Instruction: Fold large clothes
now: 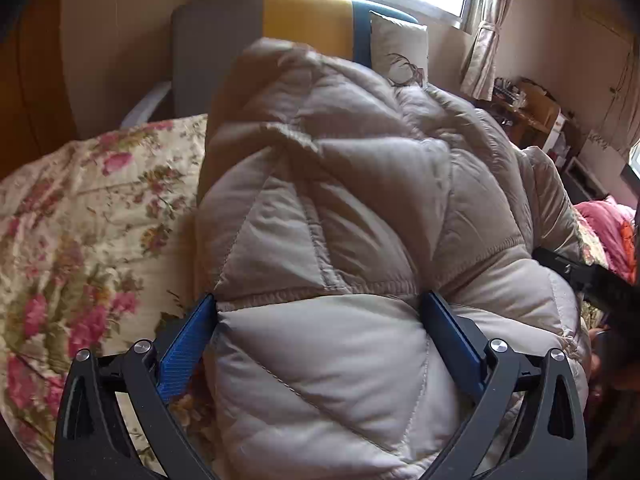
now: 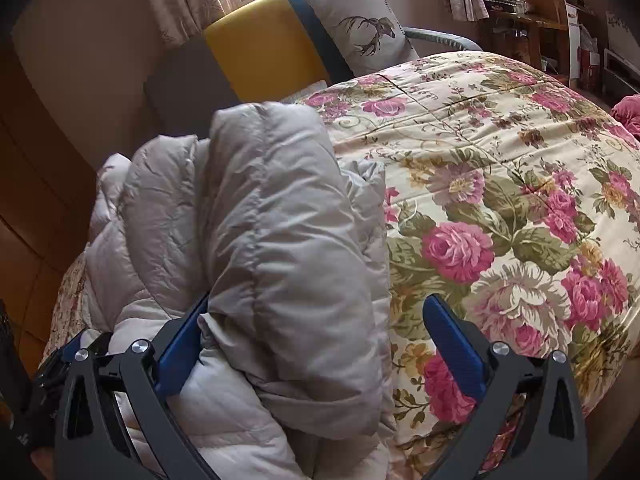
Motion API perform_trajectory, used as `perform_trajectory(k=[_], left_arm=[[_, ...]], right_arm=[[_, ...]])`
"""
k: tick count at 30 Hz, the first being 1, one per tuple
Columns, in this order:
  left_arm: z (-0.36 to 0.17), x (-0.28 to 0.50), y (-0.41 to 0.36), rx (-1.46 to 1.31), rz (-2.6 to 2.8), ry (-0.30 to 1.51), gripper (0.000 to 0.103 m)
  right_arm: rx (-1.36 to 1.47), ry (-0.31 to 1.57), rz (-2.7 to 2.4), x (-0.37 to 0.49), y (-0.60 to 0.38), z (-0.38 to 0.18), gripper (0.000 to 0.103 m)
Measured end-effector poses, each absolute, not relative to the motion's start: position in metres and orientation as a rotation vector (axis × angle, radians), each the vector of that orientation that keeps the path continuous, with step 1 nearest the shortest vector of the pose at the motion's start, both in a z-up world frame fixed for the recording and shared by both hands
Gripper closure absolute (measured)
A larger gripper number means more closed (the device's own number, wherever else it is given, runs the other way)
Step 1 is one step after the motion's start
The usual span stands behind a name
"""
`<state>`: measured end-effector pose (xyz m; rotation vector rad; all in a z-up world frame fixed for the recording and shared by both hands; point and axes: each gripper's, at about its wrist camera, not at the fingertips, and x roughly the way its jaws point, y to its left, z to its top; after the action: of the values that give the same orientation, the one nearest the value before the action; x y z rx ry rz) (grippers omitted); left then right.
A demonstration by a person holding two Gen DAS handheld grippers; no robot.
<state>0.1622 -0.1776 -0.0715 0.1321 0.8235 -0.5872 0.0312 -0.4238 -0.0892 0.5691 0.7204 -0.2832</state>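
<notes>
A beige quilted down jacket (image 1: 340,208) lies bunched on the floral bedspread (image 1: 80,220). My left gripper (image 1: 320,320) is wide open with its blue fingers (image 1: 188,340) on both sides of the jacket's near end. In the right wrist view the jacket (image 2: 280,220) sits folded in a thick pile at the bed's left side. My right gripper (image 2: 316,320) is wide open; its left finger (image 2: 180,340) touches the jacket, and its right finger stands over the bedspread (image 2: 500,200).
A yellow and grey headboard (image 2: 260,52) and a deer-print pillow (image 2: 360,24) stand at the far end. A pink cloth (image 1: 612,228) lies at the bed's right. A wooden shelf (image 2: 540,20) with clutter stands by the wall. The other gripper's black body (image 1: 592,276) shows at right.
</notes>
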Motion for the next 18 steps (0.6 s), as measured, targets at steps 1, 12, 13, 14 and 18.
perform_trajectory(k=[1,12,13,14,18], left_arm=[[-0.075,0.163,-0.177,0.133,-0.596,0.816,0.003],[-0.068,0.164,-0.117,-0.196,-0.662,0.943,0.003],[-0.071,0.164,-0.111,-0.220,-0.671,0.959,0.003],[-0.073,0.164,-0.107,-0.235,-0.680,0.971,0.003],[-0.086,0.157,-0.099,-0.283,-0.731,1.025,0.003]], right_arm=[[0.563,0.712,-0.274,0.032,-0.422,-0.094,0.002],[0.832,0.814,-0.106,0.013,-0.446,-0.085,0.002],[0.819,0.817,-0.088,0.009,-0.443,-0.082,0.002],[0.800,0.820,-0.070,0.006,-0.439,-0.079,0.002],[0.749,0.839,-0.056,-0.003,-0.432,-0.077,0.002]])
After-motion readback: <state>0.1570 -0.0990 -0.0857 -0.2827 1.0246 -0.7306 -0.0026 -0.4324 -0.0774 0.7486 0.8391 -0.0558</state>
